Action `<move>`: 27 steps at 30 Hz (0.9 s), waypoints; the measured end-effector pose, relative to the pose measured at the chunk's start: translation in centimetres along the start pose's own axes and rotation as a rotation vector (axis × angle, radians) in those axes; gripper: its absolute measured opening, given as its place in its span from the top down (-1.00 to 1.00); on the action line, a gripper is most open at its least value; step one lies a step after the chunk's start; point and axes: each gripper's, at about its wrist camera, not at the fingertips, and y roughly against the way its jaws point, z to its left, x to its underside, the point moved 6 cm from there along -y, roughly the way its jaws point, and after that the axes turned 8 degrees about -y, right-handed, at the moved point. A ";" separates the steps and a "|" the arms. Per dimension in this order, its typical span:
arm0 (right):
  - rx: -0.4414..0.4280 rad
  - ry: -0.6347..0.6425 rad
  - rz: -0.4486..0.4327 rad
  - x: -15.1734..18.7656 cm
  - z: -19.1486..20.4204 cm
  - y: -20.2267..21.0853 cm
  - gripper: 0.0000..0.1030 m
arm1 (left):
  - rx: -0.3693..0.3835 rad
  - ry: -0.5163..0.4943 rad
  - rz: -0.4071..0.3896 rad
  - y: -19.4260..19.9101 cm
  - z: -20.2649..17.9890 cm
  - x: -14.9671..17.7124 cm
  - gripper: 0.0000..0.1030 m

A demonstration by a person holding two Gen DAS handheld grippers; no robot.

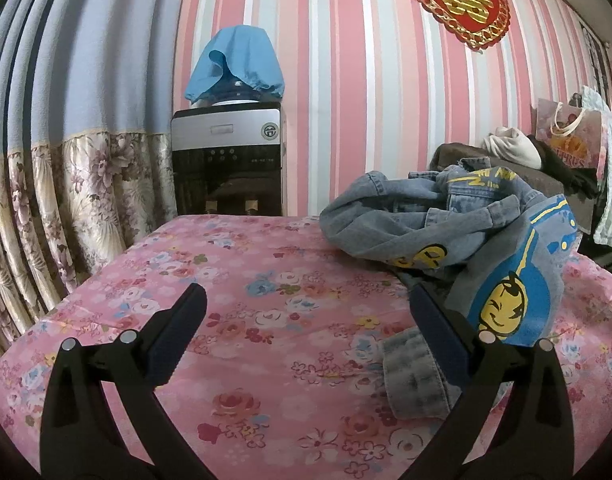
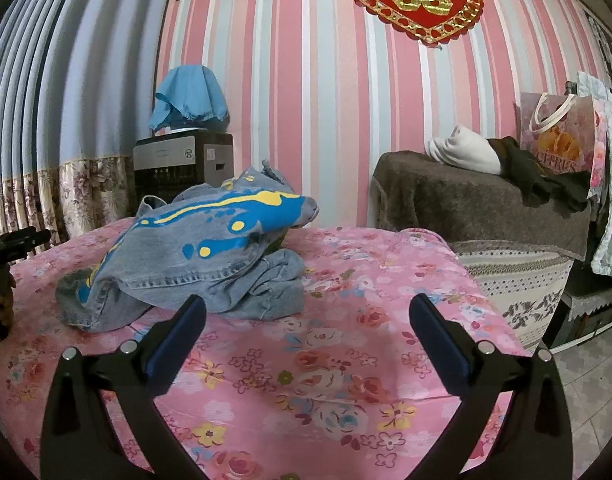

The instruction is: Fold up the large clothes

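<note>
A crumpled blue denim jacket (image 1: 458, 232) with blue and yellow cartoon prints lies in a heap on the pink floral bedsheet (image 1: 246, 280). In the left wrist view it sits to the right, and one cuff (image 1: 414, 376) lies beside my right finger. My left gripper (image 1: 306, 300) is open above the sheet with nothing between its fingers. In the right wrist view the jacket (image 2: 194, 248) lies ahead and to the left, and my right gripper (image 2: 306, 312) is open over bare sheet (image 2: 346, 360), just short of the heap.
A water dispenser (image 1: 228, 156) topped with a blue cloth stands against the striped wall behind the bed. Flowered curtains (image 1: 46, 200) hang at left. To the right, a brown-covered seat (image 2: 478, 200) holds white and dark clothes and a gift bag (image 2: 558, 148). Tiled floor (image 2: 586, 380) shows at right.
</note>
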 end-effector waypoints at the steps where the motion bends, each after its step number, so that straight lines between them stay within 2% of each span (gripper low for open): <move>1: 0.001 0.000 0.001 0.0 0.0 0.1 -0.97 | 0.001 0.001 -0.002 0.0 0.2 0.0 -0.94; 27: 0.030 -0.022 0.008 0.1 -0.2 0.4 -0.97 | 0.022 -0.004 -0.006 -0.1 -0.1 0.1 -0.94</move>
